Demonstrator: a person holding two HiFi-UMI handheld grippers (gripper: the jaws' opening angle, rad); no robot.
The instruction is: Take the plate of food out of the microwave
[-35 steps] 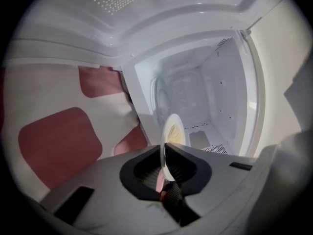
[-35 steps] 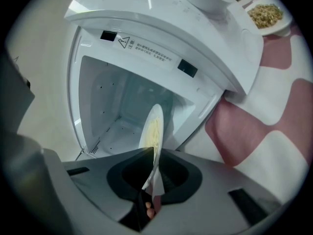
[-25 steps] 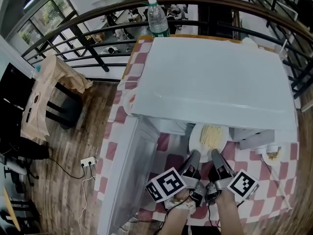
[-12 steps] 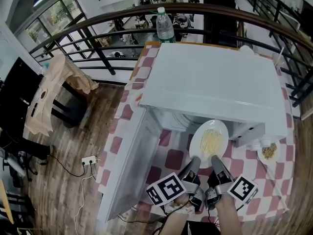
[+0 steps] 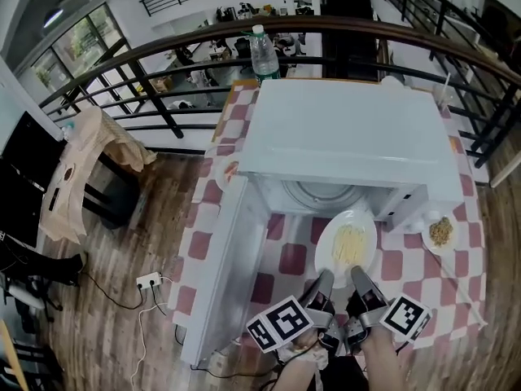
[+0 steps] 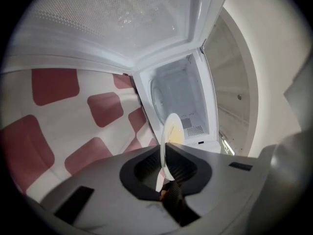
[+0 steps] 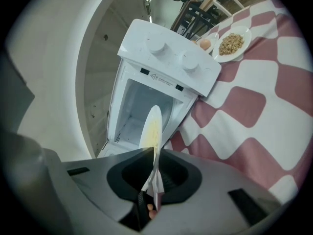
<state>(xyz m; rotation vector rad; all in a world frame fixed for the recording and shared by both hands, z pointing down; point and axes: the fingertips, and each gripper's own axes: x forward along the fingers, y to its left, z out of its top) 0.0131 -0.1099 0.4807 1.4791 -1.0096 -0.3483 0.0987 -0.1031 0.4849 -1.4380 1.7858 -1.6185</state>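
My left hand-held gripper (image 5: 322, 283) is pinching the near rim of the plate (image 5: 346, 247) at about 7 o'clock. My right hand-held gripper (image 5: 359, 278) pinches the same rim at about 5 o'clock. Each gripper's own view shows the rim edge-on between jaws pressed onto it. The plate is clear of the microwave (image 5: 350, 137), at 6 o'clock from its open mouth and over the checked tabletop (image 5: 427, 292); I cannot tell whether it touches the cloth. I judge it stiff, smooth and breakable, so the thin rim could slip in a pinch, and the noodles (image 5: 350, 243) heaped in the middle would slide if it tipped. Two holds spread along the near rim, kept level, seem the right place to carry it. The open door (image 5: 224, 275) stands at 9 o'clock.
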